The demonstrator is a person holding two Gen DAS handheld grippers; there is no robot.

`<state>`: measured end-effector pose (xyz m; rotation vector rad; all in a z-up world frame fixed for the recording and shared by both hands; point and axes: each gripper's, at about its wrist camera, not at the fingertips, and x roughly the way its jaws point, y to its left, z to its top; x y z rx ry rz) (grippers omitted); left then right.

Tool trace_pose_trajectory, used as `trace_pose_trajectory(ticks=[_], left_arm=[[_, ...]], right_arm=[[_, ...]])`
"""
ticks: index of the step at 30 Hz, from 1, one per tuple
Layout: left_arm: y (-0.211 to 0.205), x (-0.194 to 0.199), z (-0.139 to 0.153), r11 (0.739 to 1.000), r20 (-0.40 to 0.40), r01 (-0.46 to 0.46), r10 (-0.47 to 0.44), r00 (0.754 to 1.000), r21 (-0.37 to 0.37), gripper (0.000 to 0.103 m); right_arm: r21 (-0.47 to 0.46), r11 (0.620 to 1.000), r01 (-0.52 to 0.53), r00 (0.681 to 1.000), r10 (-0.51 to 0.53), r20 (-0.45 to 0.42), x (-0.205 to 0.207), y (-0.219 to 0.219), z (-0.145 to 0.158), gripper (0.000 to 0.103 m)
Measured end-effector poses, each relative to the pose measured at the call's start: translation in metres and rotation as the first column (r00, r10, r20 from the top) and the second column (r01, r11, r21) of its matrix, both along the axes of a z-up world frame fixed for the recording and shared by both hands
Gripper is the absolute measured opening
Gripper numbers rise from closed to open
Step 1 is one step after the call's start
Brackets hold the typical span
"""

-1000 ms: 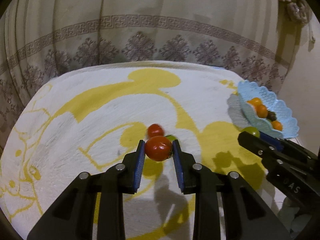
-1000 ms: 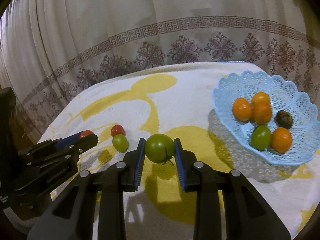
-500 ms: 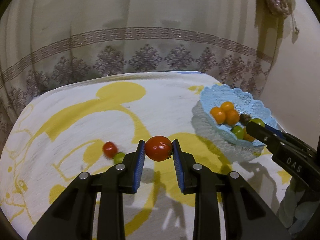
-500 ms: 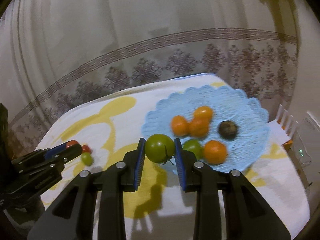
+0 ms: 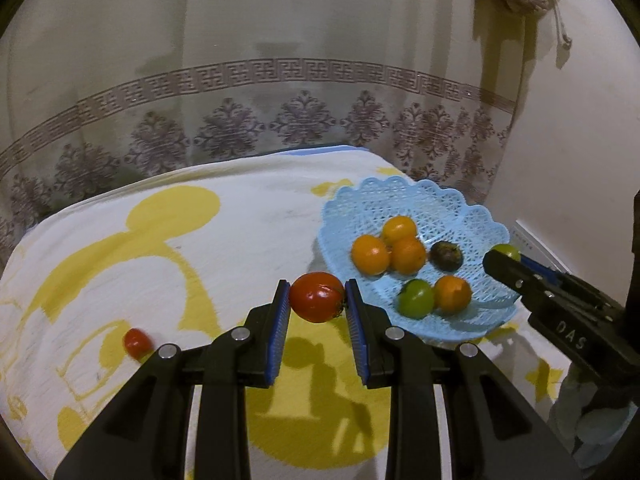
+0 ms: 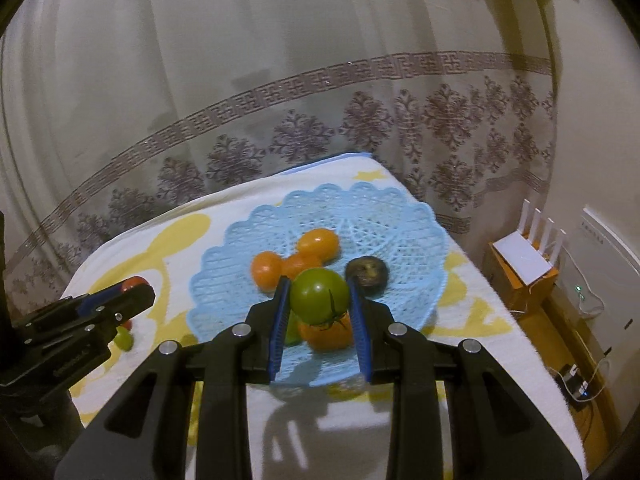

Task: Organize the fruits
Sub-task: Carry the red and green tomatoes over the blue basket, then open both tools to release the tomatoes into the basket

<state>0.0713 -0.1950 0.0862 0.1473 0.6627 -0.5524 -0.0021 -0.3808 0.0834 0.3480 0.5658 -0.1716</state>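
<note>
My left gripper [image 5: 316,298] is shut on a red tomato [image 5: 317,297], held above the cloth just left of the light blue basket [image 5: 404,196]. My right gripper [image 6: 319,298] is shut on a green tomato [image 6: 319,295], hanging over the blue basket [image 6: 340,204]. Inside the basket lie several orange fruits [image 5: 370,254], a green tomato [image 5: 416,299] and a dark fruit [image 5: 446,256]. A small red tomato [image 5: 137,342] rests on the cloth at the left, and a small green one [image 6: 123,338] lies beside it.
The table wears a white cloth with yellow shapes [image 5: 172,216]. A patterned curtain [image 5: 280,100] hangs right behind it. To the right of the table, on the floor, stand a white router on a box [image 6: 528,256] and cables [image 6: 576,384].
Both grippers have carried their tomatoes to the right, toward the basket. The right one now hangs over the basket; the left one has come up beside its left rim.
</note>
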Motion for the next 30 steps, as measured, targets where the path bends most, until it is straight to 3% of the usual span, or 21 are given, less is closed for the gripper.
trace_pose_trajectory(ticks=[12,13,14,15,17,22,30], left_arm=[[-0.041,0.008,-0.007,0.997,-0.004,0.076,-0.076,0.997,-0.001,0.028],[-0.043,0.009,-0.007,0.997,0.0,0.081,-0.081,0.997,-0.002,0.028],[-0.044,0.01,-0.008,0.996,0.0,0.084,-0.084,0.996,-0.001,0.03],[-0.045,0.01,-0.009,0.996,-0.005,0.085,-0.085,0.996,0.002,0.033],[-0.043,0.011,-0.01,0.997,-0.004,0.073,-0.073,0.997,-0.005,0.061],[-0.032,0.016,-0.009,0.999,-0.004,0.042,-0.043,0.999,-0.022,0.063],[-0.013,0.019,-0.007,0.999,-0.013,-0.013,0.013,1.0,-0.029,0.082]], right_arm=[[-0.023,0.998,0.055,0.998,-0.055,0.009,0.0,-0.012,-0.005,0.03],[-0.021,0.998,0.064,0.998,-0.064,0.008,0.0,-0.013,-0.006,0.031],[-0.017,0.997,0.072,0.997,-0.072,0.007,0.0,-0.015,-0.007,0.042],[-0.008,0.996,0.085,0.996,-0.085,0.01,-0.001,-0.017,-0.007,0.054],[0.004,0.993,0.118,0.992,-0.118,0.034,-0.006,-0.022,-0.007,0.055],[0.013,0.989,0.145,0.988,-0.146,0.053,-0.01,-0.025,-0.005,0.055],[-0.013,0.986,0.164,0.986,-0.163,0.043,-0.01,-0.022,-0.009,0.055]])
